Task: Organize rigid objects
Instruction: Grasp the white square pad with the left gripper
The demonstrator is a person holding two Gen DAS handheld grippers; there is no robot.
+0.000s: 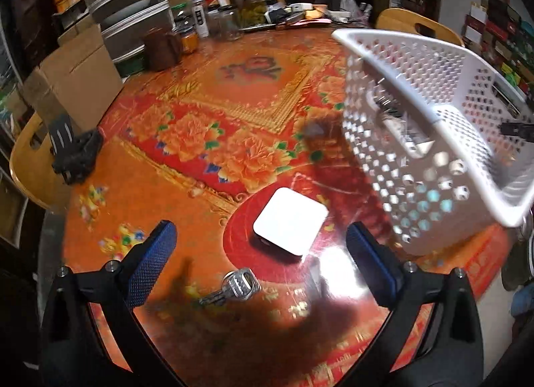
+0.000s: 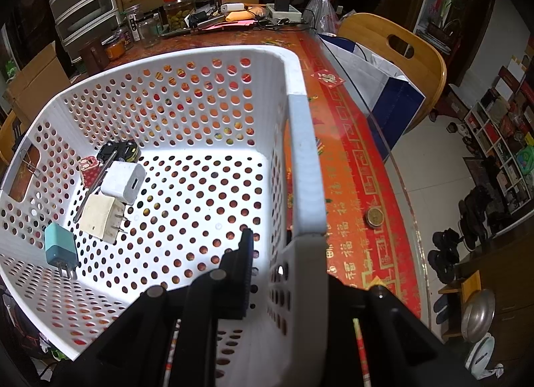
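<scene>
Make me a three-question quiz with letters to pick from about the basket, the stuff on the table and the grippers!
1. Where is the key?
A. on the table in front of the left gripper
B. in the basket
C. on a chair

2. What colour is the plug nearest the basket's front corner?
A. red
B. teal
C. black

3. What is the right gripper doing?
A. hanging open over the table
B. shut on the basket's wall
C. holding a jar

Answers:
1 A, the key lies on the red table cover near the white square box.
2 B, its body is teal.
3 B, one finger sits inside the wall, the rest outside.
</scene>
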